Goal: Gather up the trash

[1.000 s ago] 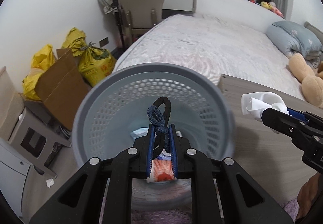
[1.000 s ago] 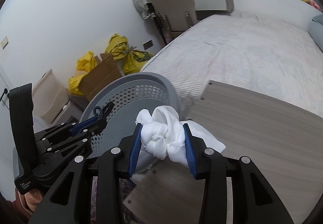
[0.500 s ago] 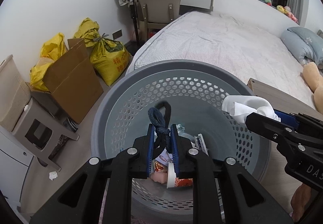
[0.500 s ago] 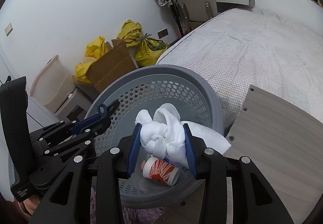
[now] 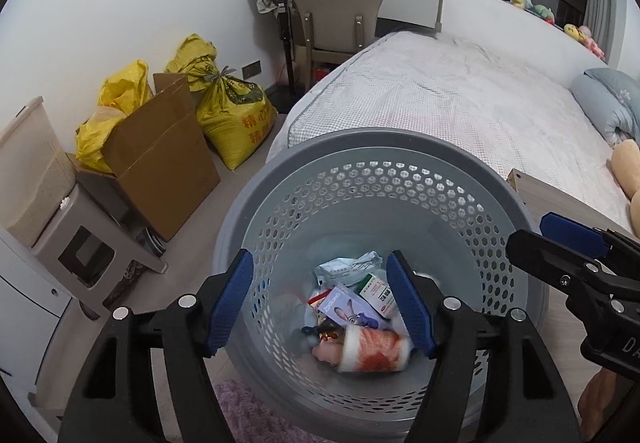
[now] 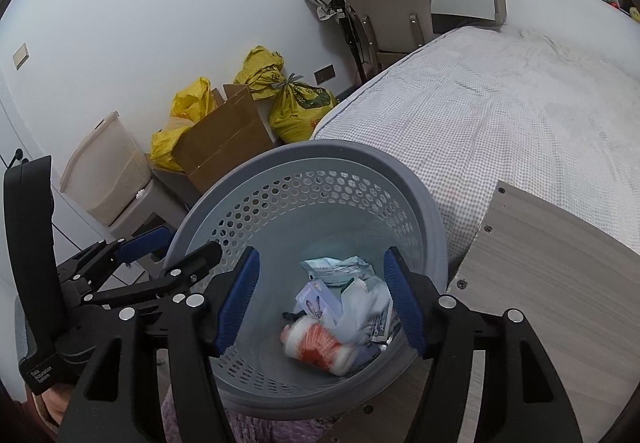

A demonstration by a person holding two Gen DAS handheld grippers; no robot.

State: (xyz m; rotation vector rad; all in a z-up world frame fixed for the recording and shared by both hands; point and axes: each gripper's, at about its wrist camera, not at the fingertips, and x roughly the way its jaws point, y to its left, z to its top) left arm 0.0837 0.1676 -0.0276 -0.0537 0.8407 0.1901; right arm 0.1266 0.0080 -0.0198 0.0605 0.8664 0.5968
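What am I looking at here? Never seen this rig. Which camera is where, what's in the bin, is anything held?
There is no robot arm. A person holds a two-finger clamp in each hand, and each clamp carries a fisheye camera looking forward along its fingers.

In the left wrist view, the black fingers with blue pads at the bottom are the left gripper; the right gripper pokes in from the right edge. The right wrist view shows the reverse: the right gripper is at the bottom and the left one at the left.

Both hang over a grey perforated trash basket standing beside a bed. Inside lie a red-and-white paper cup, a white tissue wad and some packets.

Both grippers are open and hold nothing.
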